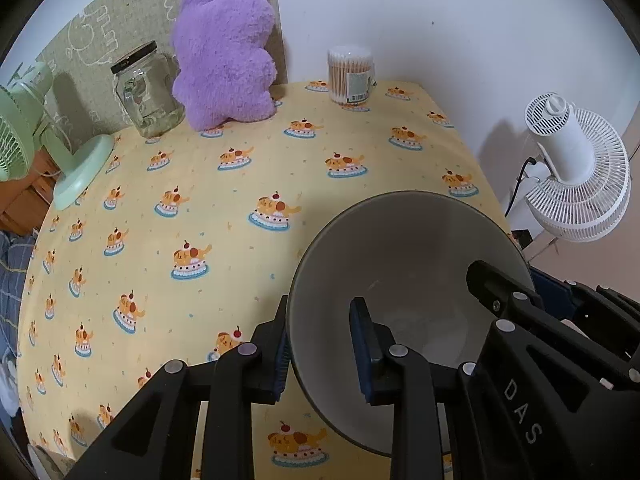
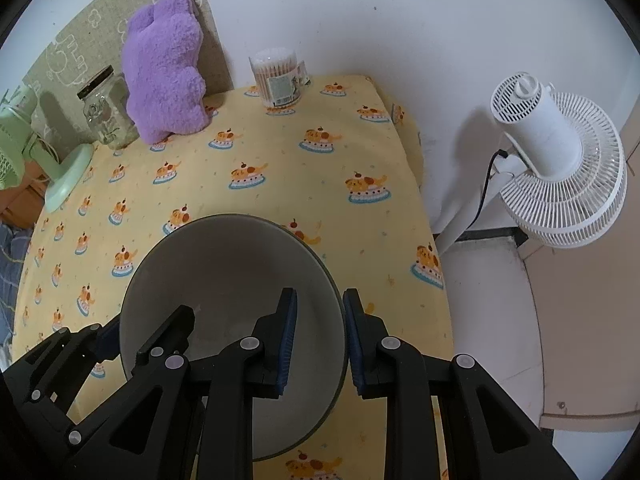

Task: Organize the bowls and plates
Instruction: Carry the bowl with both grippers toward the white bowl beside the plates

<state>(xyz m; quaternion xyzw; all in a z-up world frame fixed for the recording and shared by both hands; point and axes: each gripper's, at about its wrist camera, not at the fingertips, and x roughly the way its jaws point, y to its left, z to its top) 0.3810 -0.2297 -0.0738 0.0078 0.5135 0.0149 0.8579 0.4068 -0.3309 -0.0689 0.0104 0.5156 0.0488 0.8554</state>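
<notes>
Both grippers' fingers are straddling opposite rims of one grey bowl (image 1: 404, 264) over the table (image 1: 168, 184): left gripper (image 1: 324, 344), right gripper (image 2: 320, 340), apparently clamping. Uneven pulling risks tilting and slipping it.

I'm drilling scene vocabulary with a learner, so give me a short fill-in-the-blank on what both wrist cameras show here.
1. Both tongs straddle the rim of one grey ____.
2. The plush toy at the back is ____ in colour.
3. The glass jar has a ____ lid.
4. The left tongs and right tongs each keep one finger ____ the bowl.

Missing words: bowl; purple; black; inside
</notes>
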